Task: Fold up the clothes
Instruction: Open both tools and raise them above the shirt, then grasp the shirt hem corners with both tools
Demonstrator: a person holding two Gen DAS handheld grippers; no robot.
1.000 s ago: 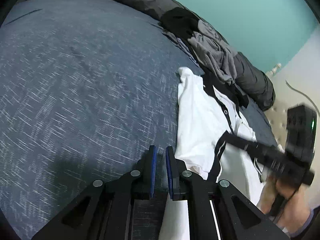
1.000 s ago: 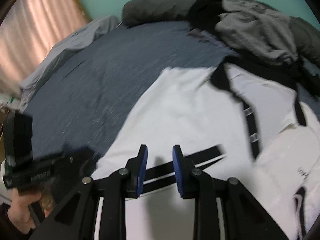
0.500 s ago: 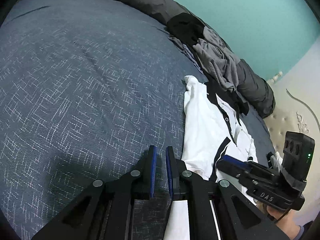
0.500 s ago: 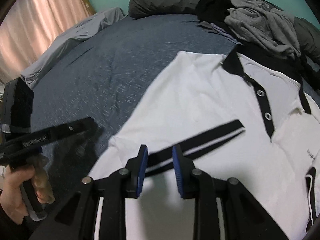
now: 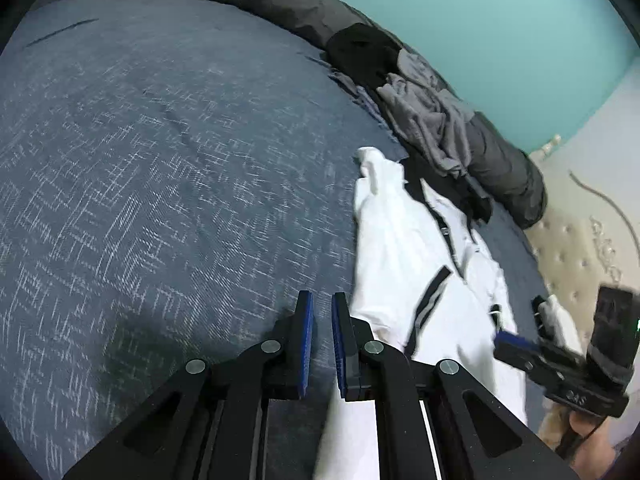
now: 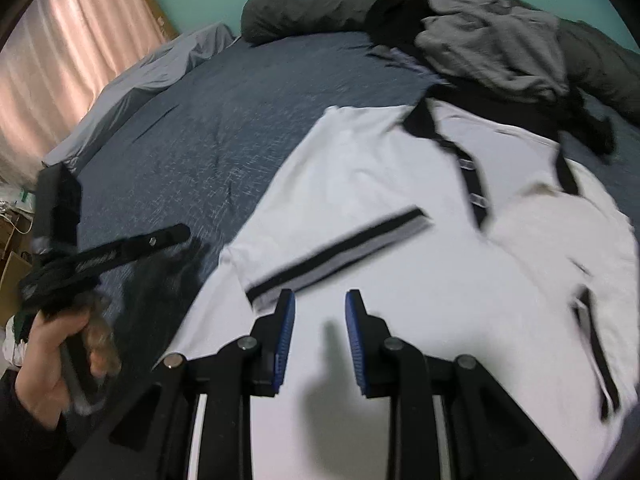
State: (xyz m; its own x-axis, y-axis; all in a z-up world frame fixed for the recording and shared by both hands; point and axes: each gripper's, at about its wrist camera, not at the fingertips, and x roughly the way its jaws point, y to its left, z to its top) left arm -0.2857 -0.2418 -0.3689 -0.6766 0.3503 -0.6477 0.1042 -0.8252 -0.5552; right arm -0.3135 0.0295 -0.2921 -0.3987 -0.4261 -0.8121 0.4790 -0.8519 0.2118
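My left gripper [image 5: 322,344] sits low in the middle of its own view, blue pads drawn close with only a thin slit of bedcover showing between them, nothing pinched. It hangs over the dark blue bed cover [image 5: 160,184], right at the left edge of the white polo shirt [image 5: 404,248], which runs up the centre-right of that frame. My right gripper [image 6: 320,340] is at the bottom centre of its view, fingers standing a little apart, bare white cloth visible in the gap, gripping nothing. From there the shirt [image 6: 380,184] fills the middle and right of the frame, spread flat, front up, black collar toward the top. One sleeve is folded in across the body, its black and grey cuff band [image 6: 340,252] lying slantwise just above my left pad. Past the collar, at the upper right, a heap of grey and black clothes [image 6: 496,48] rests against a dark rolled duvet [image 6: 312,12]. My left hand [image 6: 48,356] shows at the lower left, wrapped round its handle. Pink curtains [image 6: 68,64] fill the upper left corner.
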